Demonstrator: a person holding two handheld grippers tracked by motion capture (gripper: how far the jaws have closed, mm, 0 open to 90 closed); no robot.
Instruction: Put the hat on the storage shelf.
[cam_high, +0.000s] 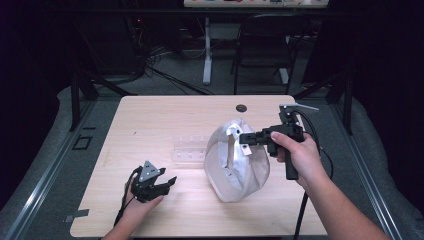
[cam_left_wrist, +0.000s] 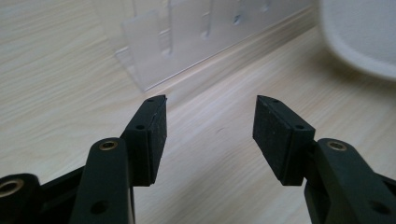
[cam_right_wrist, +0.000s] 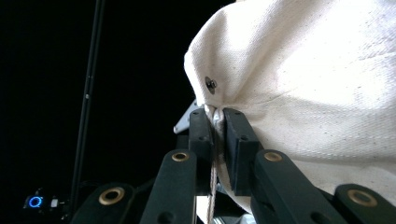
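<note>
A white canvas bag (cam_high: 235, 162) stands on the wooden table (cam_high: 150, 120), right of the middle. My right gripper (cam_high: 246, 138) is shut on the bag's upper rim and holds it up from the right. In the right gripper view the cloth of the bag (cam_right_wrist: 303, 79) is pinched between the two pads just below a small metal rivet (cam_right_wrist: 211, 84). My left gripper (cam_high: 169, 183) is open near the table's front left, its tips pointing right toward the bag. In the left gripper view the left gripper (cam_left_wrist: 210, 128) has nothing between its pads, only bare wood.
A clear plastic rack (cam_high: 190, 150) lies flat just left of the bag; in the left gripper view the rack (cam_left_wrist: 187, 37) is ahead of the jaws. A round cable hole (cam_high: 241, 107) sits at the table's far edge. A black chair (cam_high: 267, 45) stands beyond the table.
</note>
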